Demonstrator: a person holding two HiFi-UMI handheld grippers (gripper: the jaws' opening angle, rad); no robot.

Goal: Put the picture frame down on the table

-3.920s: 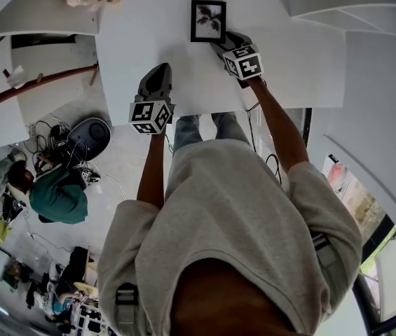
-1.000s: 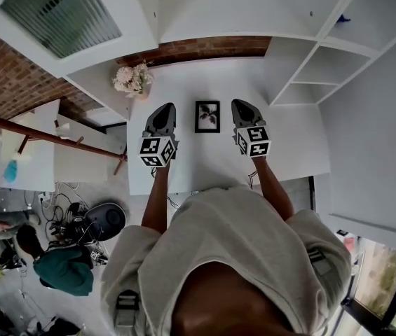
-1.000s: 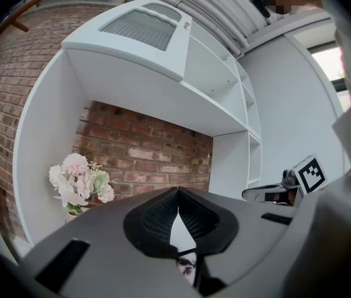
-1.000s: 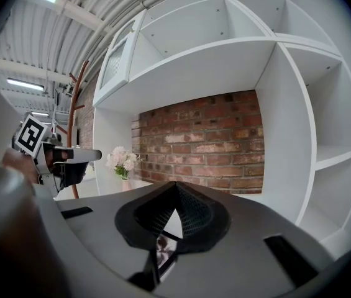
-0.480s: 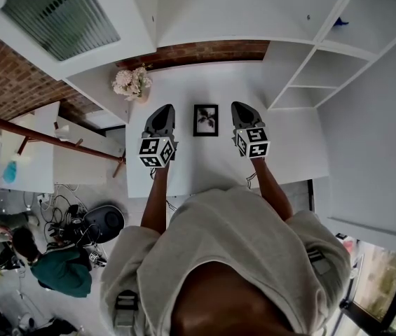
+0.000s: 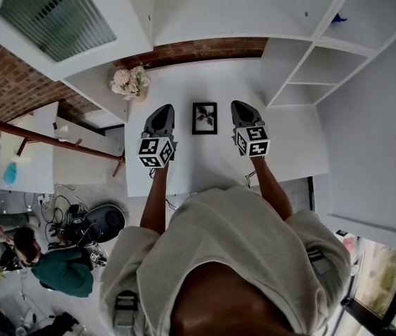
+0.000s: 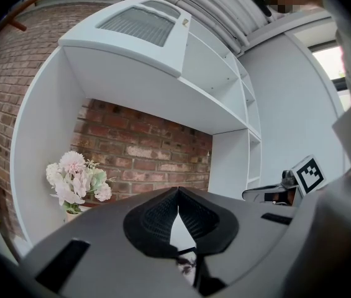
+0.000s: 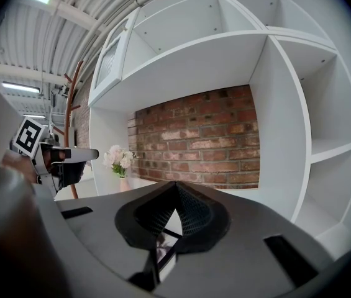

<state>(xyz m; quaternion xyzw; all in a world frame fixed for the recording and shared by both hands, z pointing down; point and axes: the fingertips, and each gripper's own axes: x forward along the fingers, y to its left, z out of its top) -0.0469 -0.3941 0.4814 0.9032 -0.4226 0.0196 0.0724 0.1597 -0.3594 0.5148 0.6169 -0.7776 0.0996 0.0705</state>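
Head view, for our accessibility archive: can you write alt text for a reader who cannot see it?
A small black picture frame lies flat on a white table, untouched, between the person's left gripper and right gripper, both shut. Pale flowers stand at the table's far left corner.

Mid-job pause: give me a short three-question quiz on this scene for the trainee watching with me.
1. True or false: the right gripper is gripping the picture frame.
2. Where is the frame? A) to the left of both grippers B) on the table, between the left gripper and the right gripper C) on a shelf
3. Fill in: the flowers stand at the table's far ___ corner.
Key: 1 false; 2 B; 3 left.
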